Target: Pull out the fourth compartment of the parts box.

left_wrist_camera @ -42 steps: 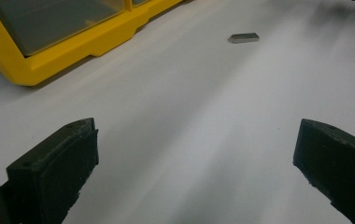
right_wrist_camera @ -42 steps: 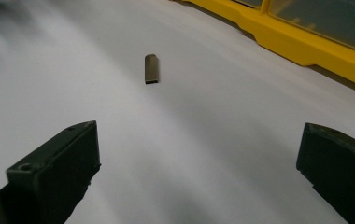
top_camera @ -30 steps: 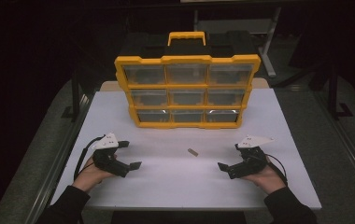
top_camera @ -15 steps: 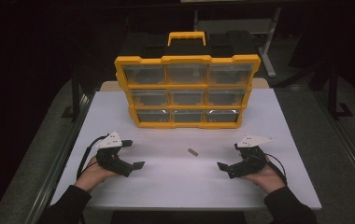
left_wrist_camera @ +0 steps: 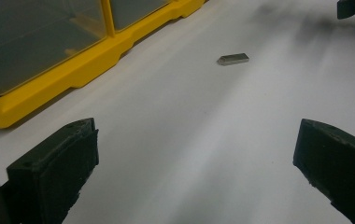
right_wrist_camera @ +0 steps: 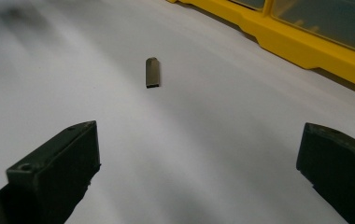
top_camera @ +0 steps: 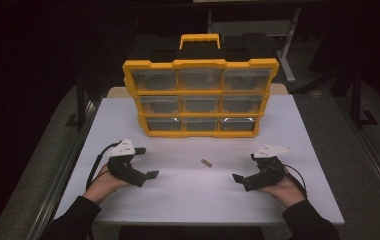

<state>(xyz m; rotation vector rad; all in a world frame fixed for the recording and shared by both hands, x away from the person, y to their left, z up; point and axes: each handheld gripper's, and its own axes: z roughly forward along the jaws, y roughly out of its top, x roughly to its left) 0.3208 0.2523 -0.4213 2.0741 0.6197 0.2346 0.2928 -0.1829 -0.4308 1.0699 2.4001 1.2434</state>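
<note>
A small flat metal piece (top_camera: pixel 206 162) lies alone on the white table (top_camera: pixel 188 200), between my two grippers. My left gripper (top_camera: pixel 147 162) rests low at the left and is open, with nothing between its jaws. My right gripper (top_camera: pixel 244 167) mirrors it at the right, also open and holding nothing. In the left gripper view the metal piece (left_wrist_camera: pixel 233 59) lies well ahead of the left gripper (left_wrist_camera: pixel 196 133), right of centre. In the right gripper view the metal piece (right_wrist_camera: pixel 152 72) lies ahead of the right gripper (right_wrist_camera: pixel 199 135), left of centre.
A yellow organizer (top_camera: pixel 200 97) with three rows of clear drawers, all closed, stands upright at the back of the table. Its yellow base (left_wrist_camera: pixel 96 56) runs past the left gripper's left side, and its base (right_wrist_camera: pixel 297 44) past the right gripper's right side. The table edges drop off on both sides.
My left gripper has edged slightly to the right, toward the metal piece. The right gripper and the piece have stayed where they were.
</note>
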